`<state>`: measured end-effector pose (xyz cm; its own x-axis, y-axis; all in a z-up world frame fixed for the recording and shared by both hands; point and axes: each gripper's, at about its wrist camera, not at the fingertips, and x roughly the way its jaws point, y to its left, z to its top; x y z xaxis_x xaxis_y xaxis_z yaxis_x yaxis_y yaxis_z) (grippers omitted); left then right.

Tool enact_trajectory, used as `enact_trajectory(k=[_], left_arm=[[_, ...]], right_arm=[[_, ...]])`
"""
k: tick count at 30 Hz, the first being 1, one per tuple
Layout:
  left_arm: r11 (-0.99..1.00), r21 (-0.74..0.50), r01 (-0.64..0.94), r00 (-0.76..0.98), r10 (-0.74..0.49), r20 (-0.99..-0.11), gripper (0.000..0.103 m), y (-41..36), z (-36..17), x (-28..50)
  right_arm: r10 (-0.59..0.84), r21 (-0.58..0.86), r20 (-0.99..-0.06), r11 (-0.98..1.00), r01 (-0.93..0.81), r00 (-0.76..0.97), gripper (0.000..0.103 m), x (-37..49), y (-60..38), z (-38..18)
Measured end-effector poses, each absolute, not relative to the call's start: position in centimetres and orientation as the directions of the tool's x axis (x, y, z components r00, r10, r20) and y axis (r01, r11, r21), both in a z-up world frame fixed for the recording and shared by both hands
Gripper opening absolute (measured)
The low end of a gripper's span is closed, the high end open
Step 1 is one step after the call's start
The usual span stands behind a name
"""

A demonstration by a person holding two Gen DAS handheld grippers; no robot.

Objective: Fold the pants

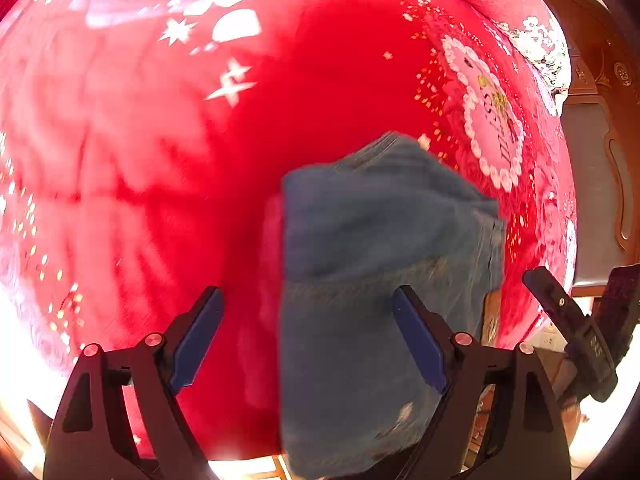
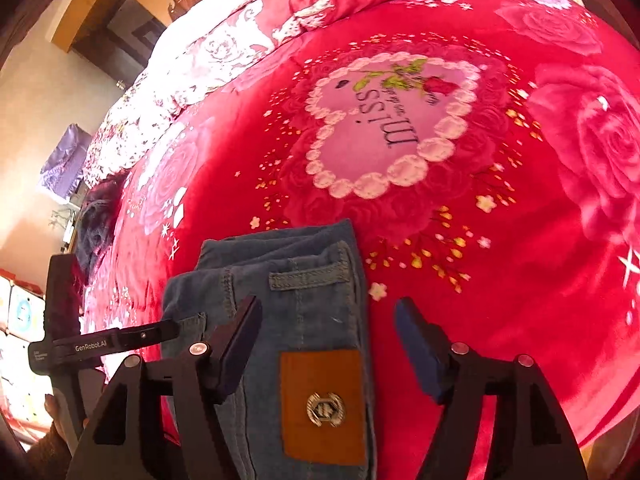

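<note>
The jeans (image 2: pixel 296 320) are blue and lie folded up in a small thick bundle on the bed. They sit near the front edge of the blanket (image 2: pixel 500 280), just below the big pink heart (image 2: pixel 384 128) printed on it. A brown patch (image 2: pixel 322 406) with a shiny round badge shows on the near end of the jeans, and a belt loop (image 2: pixel 308 276) lies across the top fold. In the left view the jeans (image 1: pixel 380 280) look like a plump blue pile with one rounded fold on top.

The right gripper (image 2: pixel 328 344) hangs over the near end of the jeans with its two fingers spread apart. The patch shows in the gap between them. The fingers are not pinching the cloth. One finger is over the jeans and the other is over the red blanket beside them.

The left gripper (image 1: pixel 308 336) is spread wide too and holds nothing. One finger is over the jeans and the other is over the bare blanket (image 1: pixel 160 200).

The blanket is bright red with pink roses, white stars and little flowers. Dark wood of the bed frame (image 1: pixel 600 80) shows past the far side of the blanket.
</note>
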<state>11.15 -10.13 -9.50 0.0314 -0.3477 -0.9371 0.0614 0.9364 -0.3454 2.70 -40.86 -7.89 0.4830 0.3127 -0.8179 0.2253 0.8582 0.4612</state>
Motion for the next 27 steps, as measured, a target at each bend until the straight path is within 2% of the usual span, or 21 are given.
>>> enact_trajectory(k=[5, 7, 8, 12, 15, 16, 20, 21, 23, 25, 26, 27], left_arm=[[0.889, -0.454, -0.057, -0.015, -0.455, -0.89, 0.087, -7.2, -10.8, 8.6], [0.881, -0.468, -0.061, -0.01, -0.47, -0.883, 0.09, -8.0, -11.0, 8.0], [0.88, -0.472, -0.058, -0.021, -0.474, -0.88, 0.09, -8.3, -11.1, 7.7], [0.833, -0.552, -0.042, -0.111, -0.553, -0.826, 0.091, -10.0, -11.8, 6.8], [0.827, -0.561, -0.041, -0.117, -0.562, -0.819, 0.091, -10.7, -12.2, 6.5], [0.827, -0.561, -0.045, -0.113, -0.562, -0.819, 0.092, -10.8, -12.3, 6.4], [0.801, -0.593, -0.078, -0.119, -0.598, -0.793, 0.092, -11.3, -12.0, 6.6], [0.798, -0.597, -0.08, -0.119, -0.603, -0.789, 0.092, -11.5, -11.8, 6.4], [0.813, -0.579, -0.053, -0.115, -0.581, -0.805, 0.088, -11.8, -11.5, 6.2], [0.841, -0.541, -0.029, -0.116, -0.54, -0.833, 0.071, -11.7, -11.8, 6.1], [0.85, -0.526, -0.022, -0.111, -0.525, -0.844, 0.068, -11.6, -11.6, 6.0], [0.856, -0.517, -0.01, -0.108, -0.515, -0.851, 0.061, -11.6, -11.3, 5.9]], right_arm=[[0.421, 0.575, -0.773, 0.781, 0.243, 0.475, 0.071, 0.7, -42.3, -10.3], [0.511, 0.64, -0.745, 0.73, 0.242, 0.428, 0.071, 0.2, -41.4, -12.6], [0.511, 0.64, -0.745, 0.73, 0.242, 0.428, 0.072, 0.2, -41.4, -12.6], [0.635, 0.74, -0.641, 0.66, 0.127, 0.432, 0.072, -0.5, -38.9, -12.4], [0.629, 0.726, -0.657, 0.677, 0.123, 0.415, 0.071, -0.4, -38.9, -12.8], [0.617, 0.712, -0.674, 0.689, 0.135, 0.405, 0.066, -0.4, -38.9, -13.3], [0.565, 0.65, -0.718, 0.753, 0.103, 0.407, 0.065, -0.1, -37.7, -13.1], [0.536, 0.616, -0.744, 0.781, 0.1, 0.399, 0.058, -0.1, -36.8, -12.5], [0.535, 0.615, -0.742, 0.783, 0.092, 0.404, 0.055, -0.2, -36.5, -12.2], [0.46, 0.52, -0.799, 0.852, 0.062, 0.388, 0.045, -0.4, -35.8, -11.9], [0.449, 0.511, -0.803, 0.857, 0.067, 0.393, 0.045, -0.5, -35.7, -11.5], [0.438, 0.503, -0.805, 0.862, 0.068, 0.4, 0.043, -0.6, -35.4, -11.0]])
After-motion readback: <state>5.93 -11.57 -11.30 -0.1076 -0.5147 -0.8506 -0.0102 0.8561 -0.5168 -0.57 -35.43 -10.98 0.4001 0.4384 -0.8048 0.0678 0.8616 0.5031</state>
